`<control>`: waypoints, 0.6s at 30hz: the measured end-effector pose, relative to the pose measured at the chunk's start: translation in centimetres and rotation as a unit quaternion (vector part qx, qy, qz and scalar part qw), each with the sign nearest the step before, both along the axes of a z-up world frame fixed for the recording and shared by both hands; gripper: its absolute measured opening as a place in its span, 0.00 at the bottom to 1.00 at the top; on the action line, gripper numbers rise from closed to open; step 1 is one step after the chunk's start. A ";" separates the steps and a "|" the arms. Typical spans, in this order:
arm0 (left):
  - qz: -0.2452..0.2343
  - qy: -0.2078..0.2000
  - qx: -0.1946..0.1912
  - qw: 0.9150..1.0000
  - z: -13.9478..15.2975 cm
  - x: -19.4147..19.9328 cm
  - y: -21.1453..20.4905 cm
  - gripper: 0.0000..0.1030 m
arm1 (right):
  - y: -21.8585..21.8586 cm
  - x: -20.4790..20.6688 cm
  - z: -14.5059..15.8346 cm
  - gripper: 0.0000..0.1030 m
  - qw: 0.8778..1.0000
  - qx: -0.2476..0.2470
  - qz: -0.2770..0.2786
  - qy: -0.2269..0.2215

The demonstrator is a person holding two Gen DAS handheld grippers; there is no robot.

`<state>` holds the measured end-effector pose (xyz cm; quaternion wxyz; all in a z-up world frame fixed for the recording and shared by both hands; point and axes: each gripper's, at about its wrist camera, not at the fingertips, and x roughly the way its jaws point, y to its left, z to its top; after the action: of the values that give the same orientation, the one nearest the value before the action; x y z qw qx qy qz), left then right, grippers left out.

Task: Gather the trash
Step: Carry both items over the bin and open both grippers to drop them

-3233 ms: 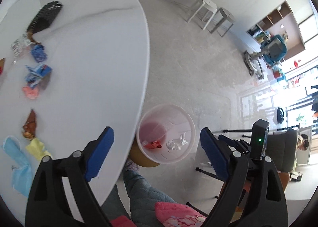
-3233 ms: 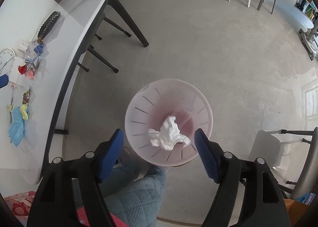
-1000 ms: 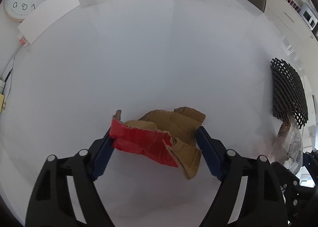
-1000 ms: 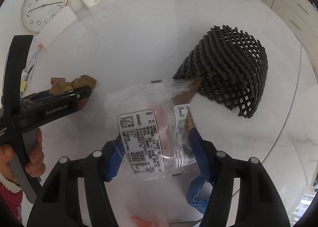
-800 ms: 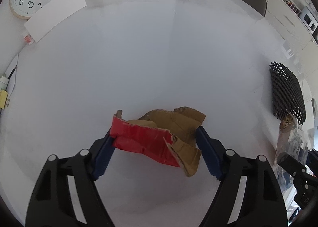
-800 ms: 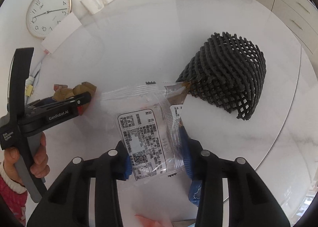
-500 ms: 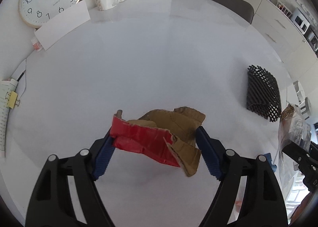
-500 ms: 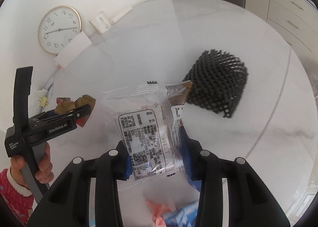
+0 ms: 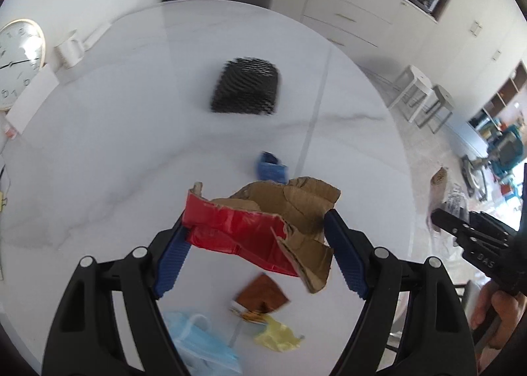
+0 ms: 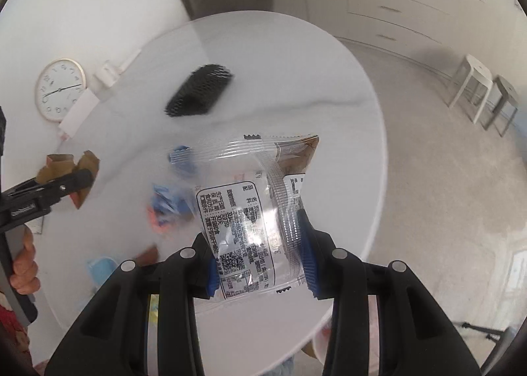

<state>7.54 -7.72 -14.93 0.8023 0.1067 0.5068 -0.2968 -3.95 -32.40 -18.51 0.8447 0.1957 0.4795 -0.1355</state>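
Note:
My left gripper (image 9: 255,254) is shut on a torn piece of red and brown cardboard (image 9: 260,221) and holds it above the white table (image 9: 131,145). My right gripper (image 10: 262,260) is shut on a clear plastic wrapper (image 10: 253,211) with a printed label, also lifted above the table. In the left wrist view the right gripper (image 9: 461,231) shows at the right edge with the wrapper (image 9: 441,191). In the right wrist view the left gripper (image 10: 66,185) shows at the left with the cardboard (image 10: 69,165).
On the table lie a black mesh net (image 9: 245,89), a blue wrapper (image 9: 271,170), a brown wrapper (image 9: 262,295), a yellow scrap (image 9: 276,336) and a blue face mask (image 9: 201,343). A clock (image 9: 16,56) and a white mug (image 9: 69,53) stand at the far left.
Both grippers have risen and pulled back from the table with their loads, swinging right. More of the table, the floor and the stools now shows.

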 end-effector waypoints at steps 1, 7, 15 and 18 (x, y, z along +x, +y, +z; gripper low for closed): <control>-0.021 0.005 -0.002 1.000 -0.1 -1.7 -1.3 0.74 | -0.7 -1.9 -0.5 0.39 1.000 0.000 -0.017 0.007; -0.159 0.035 0.002 0.987 -1.8 -11.8 -9.7 0.74 | -5.4 -13.6 -3.2 0.39 0.991 0.012 -0.123 0.046; -0.292 0.083 0.056 0.951 -7.3 -23.5 -19.4 0.74 | -7.9 -23.8 -4.7 0.39 0.977 0.025 -0.204 0.053; -0.319 0.098 0.082 0.939 -9.4 -26.3 -21.9 0.74 | -8.4 -25.9 -5.6 0.39 0.973 0.034 -0.220 0.053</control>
<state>-18.75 -29.62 -24.30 0.6004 0.2984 0.5448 -0.5036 -29.87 -40.77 -24.07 0.7603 0.3171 0.4735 -0.3119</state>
